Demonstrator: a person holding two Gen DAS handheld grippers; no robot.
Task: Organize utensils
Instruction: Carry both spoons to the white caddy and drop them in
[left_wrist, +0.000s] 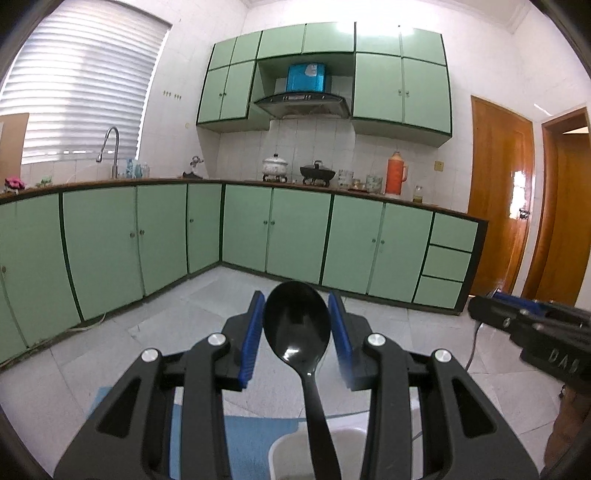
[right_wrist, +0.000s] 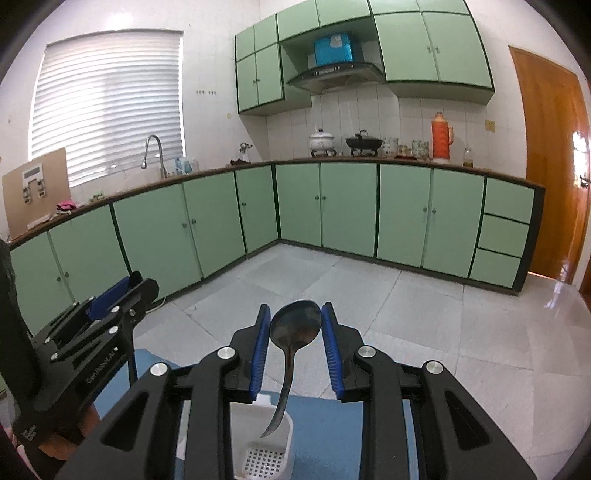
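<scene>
My left gripper (left_wrist: 297, 317) is shut on the bowl of a black plastic spoon (left_wrist: 297, 328), handle pointing down over a white utensil holder (left_wrist: 284, 454). My right gripper (right_wrist: 294, 325) is shut on the bowl of a dark metal spoon (right_wrist: 293, 326), whose handle hangs down into the white perforated utensil holder (right_wrist: 264, 446). The holder stands on a blue mat (right_wrist: 332, 424). The right gripper also shows at the right edge of the left wrist view (left_wrist: 480, 308). The left gripper shows at the left in the right wrist view (right_wrist: 125, 288).
A kitchen with green lower cabinets (right_wrist: 347, 206) and a countertop (right_wrist: 406, 159) holding pots and an orange thermos (right_wrist: 441, 136) lies ahead. A sink faucet (right_wrist: 153, 153) stands at the left, wooden doors (right_wrist: 554, 166) at the right. Tiled floor (right_wrist: 424, 314) lies beyond the mat.
</scene>
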